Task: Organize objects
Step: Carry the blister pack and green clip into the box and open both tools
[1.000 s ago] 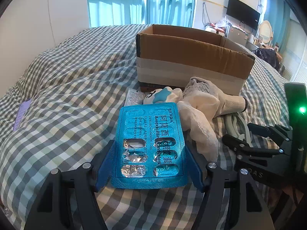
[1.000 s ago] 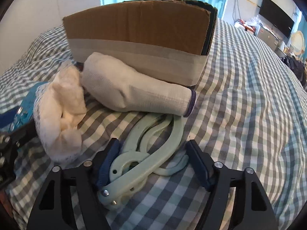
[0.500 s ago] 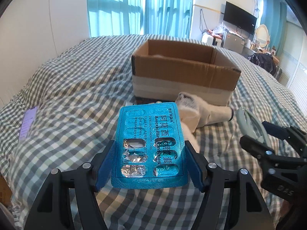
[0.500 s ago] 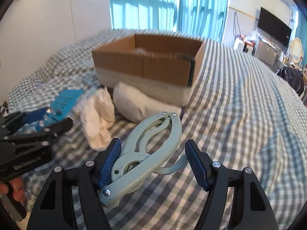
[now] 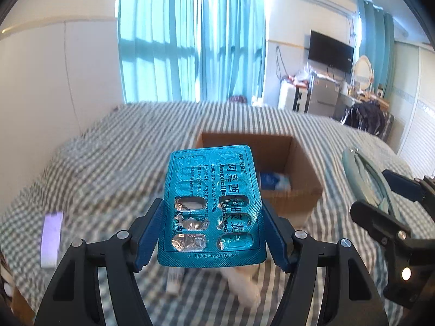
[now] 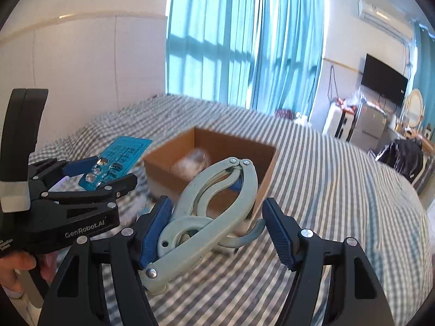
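Now both loads hang mid-carry: the left gripper (image 5: 213,233) pinches a teal foil blister pack (image 5: 212,206), and the right gripper (image 6: 217,231) clamps a pale green plastic clip hanger (image 6: 209,217). Next, I judge, each must reach over the open brown cardboard box (image 5: 299,163) and let go.

Blister pack (image 5: 212,206) bore Chinese characters, "Amoxicillin Capsules" partly legible, and "0.25g", left gripper (image 6: 102,175) body was marked "GenRobot.AI", smaller print at its edge was unreadable.
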The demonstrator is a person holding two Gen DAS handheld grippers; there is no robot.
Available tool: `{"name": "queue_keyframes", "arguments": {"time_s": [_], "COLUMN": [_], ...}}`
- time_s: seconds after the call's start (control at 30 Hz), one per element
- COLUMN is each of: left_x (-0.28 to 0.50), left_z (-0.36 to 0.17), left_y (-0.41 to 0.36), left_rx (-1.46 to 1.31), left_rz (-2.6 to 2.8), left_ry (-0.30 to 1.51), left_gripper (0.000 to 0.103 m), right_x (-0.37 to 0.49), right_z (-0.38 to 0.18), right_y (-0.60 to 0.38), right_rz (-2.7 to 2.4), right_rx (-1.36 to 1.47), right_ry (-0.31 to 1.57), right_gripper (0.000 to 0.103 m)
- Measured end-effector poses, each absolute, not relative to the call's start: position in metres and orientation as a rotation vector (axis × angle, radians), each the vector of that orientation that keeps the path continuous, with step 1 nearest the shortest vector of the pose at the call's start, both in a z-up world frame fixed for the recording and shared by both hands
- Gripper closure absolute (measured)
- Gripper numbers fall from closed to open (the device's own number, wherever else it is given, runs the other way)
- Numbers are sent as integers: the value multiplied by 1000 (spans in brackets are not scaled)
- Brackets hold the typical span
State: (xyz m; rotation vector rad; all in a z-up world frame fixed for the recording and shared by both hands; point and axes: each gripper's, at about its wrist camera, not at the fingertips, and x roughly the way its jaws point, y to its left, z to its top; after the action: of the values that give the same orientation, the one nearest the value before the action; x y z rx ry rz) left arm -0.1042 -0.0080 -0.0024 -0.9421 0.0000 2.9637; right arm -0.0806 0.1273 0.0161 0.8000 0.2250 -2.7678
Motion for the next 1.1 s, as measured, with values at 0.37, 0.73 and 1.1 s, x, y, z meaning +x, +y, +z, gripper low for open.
{"name": "queue_keyframes", "arguments": {"time_s": [0.37,0.73,1.1], "left_x": [-173,-251,-293], "left_z": [37,3,-57], "left_y": [-11,1,5], "left_rx": [-820,-925,-1100], "left_rz": [2985,2927,2858], "left_ry": [-6,55,131], "left_gripper": [33,33,33], "right_x": [-158,-248,-300], "right_z": [54,29,-34], "right_y": [125,118,130], "right_rz": [-2782,-2742,-2685], "right_rx": [716,797,959], "right_ry": [245,238,170], "right_gripper": [34,34,34]}}
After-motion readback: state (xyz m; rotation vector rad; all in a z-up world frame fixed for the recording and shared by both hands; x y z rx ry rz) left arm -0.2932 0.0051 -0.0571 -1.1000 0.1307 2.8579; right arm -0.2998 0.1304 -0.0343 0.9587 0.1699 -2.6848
